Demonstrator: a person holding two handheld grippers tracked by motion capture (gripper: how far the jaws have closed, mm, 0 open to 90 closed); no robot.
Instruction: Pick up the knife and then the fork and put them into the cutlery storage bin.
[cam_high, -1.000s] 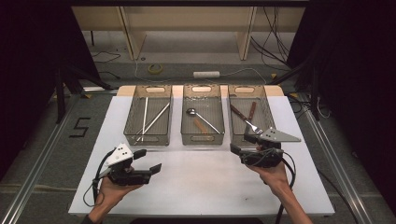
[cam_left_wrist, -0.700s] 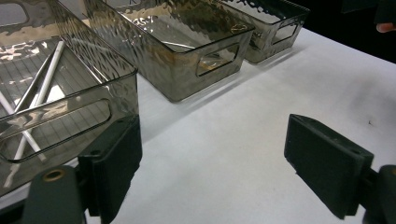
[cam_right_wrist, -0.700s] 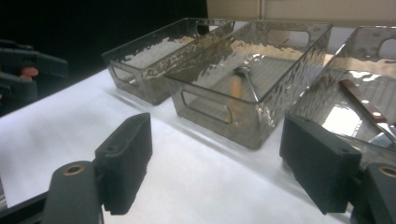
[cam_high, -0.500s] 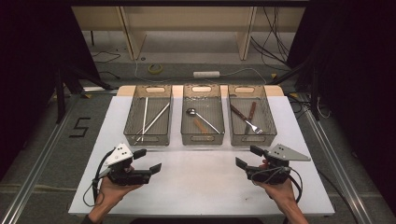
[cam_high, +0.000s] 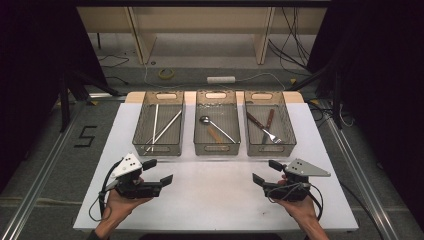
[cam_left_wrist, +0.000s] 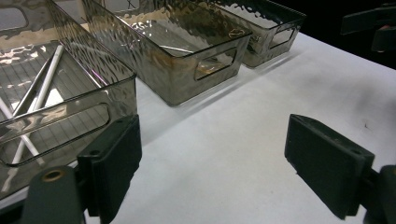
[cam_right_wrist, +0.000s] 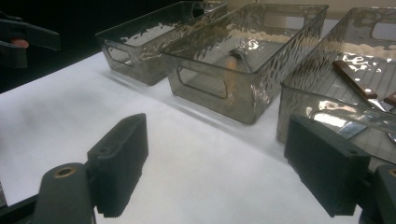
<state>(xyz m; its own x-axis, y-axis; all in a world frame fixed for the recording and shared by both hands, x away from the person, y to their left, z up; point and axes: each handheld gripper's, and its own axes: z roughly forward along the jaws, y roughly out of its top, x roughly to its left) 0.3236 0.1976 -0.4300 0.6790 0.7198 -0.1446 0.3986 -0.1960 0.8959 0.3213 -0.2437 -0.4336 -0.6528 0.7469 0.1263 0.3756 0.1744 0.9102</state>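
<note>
Three smoky clear bins stand in a row across the white table (cam_high: 215, 200). Thin pale sticks (cam_high: 165, 128) lie in the left bin (cam_high: 160, 148). A spoon (cam_high: 212, 125) rests in the middle bin (cam_high: 216, 148). The right bin (cam_high: 270, 149) holds a fork (cam_high: 264, 129) and a brown-handled utensil (cam_high: 269, 120). My left gripper (cam_high: 158, 171) is open over bare table in front of the left bin (cam_left_wrist: 70, 93), its jaws (cam_left_wrist: 219, 168) empty. My right gripper (cam_high: 266, 171) sits open in front of the right bin (cam_right_wrist: 327, 107); its jaws (cam_right_wrist: 224, 165) have just been opening, with nothing between them.
The table's near edge lies just behind both hands. Dark floor with cables and metal rails surrounds the table, and a wooden frame stands beyond its far edge. A broad strip of white surface separates the two grippers from the bins.
The right gripper has drawn back from the right bin's front toward the near edge and sunk lower. The left gripper has stayed where it was.
</note>
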